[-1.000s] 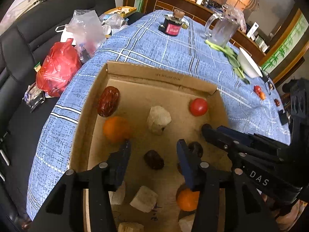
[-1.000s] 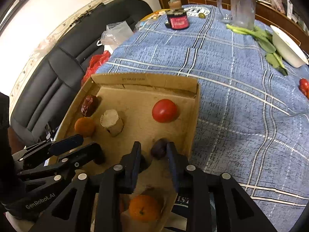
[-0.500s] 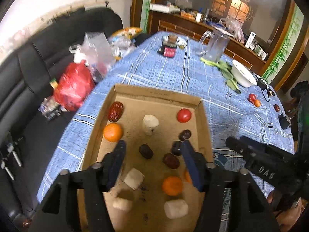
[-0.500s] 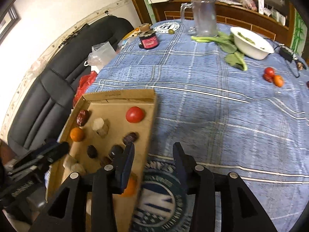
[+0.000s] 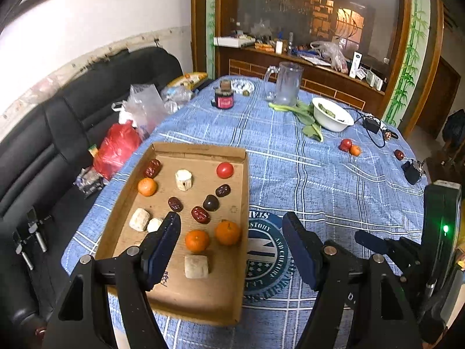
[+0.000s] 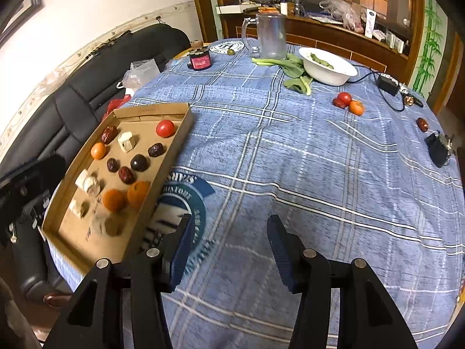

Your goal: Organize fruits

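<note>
Both grippers empty with jaws spread wide: left gripper hangs over the near right edge of the cardboard tray, right gripper over bare blue plaid cloth on the bench. Tray sits at the bench's left edge holding oranges, red dates, a tomato and pale chunks. Loose fruit well apart on the far right: tomato-and-orange cluster near the white bowl, plus a single date.

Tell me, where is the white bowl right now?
The white bowl sits at the table's far side in both views, right of the glass jug, with green leaves lying against its left side.
</note>
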